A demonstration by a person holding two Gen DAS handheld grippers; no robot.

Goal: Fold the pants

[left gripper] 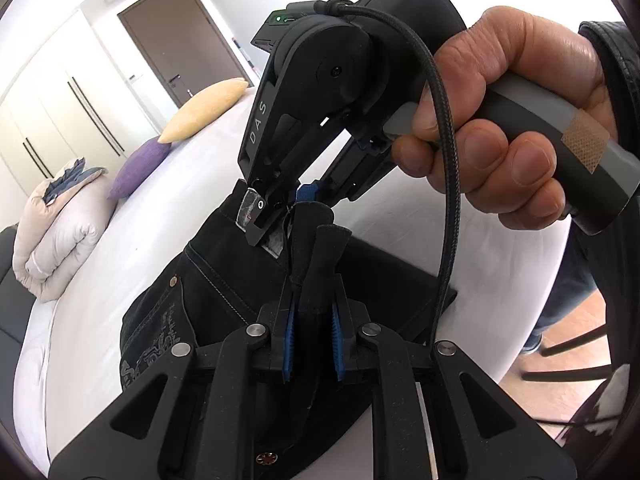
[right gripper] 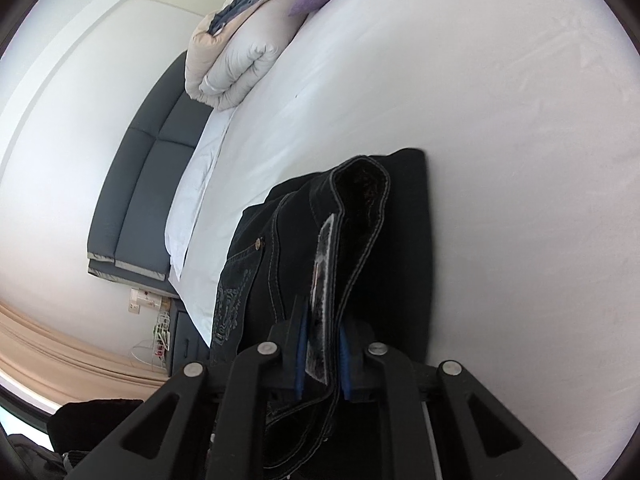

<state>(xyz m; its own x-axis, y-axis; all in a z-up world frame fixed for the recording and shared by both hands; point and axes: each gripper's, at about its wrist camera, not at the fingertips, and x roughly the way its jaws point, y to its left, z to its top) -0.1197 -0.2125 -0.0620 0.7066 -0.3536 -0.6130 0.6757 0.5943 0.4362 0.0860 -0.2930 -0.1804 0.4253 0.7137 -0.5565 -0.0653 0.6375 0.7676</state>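
Observation:
The black denim pants (left gripper: 224, 280) with white stitching lie partly folded on the white bed (left gripper: 132, 232). My left gripper (left gripper: 314, 344) is shut on a bunched fold of the pants, its blue pads pressed against the cloth. My right gripper (left gripper: 280, 216) shows in the left wrist view just beyond, held by a hand, shut on the waistband with its white label. In the right wrist view my right gripper (right gripper: 322, 356) clamps the waistband and label, with the pants (right gripper: 384, 240) hanging ahead over the bed (right gripper: 500, 120).
A rolled white duvet (left gripper: 52, 240), a purple pillow (left gripper: 138, 168) and a yellow pillow (left gripper: 204, 110) lie at the bed's head. A dark headboard (right gripper: 140, 200) stands behind. A chair (left gripper: 568, 344) and wooden floor are beside the bed's right edge.

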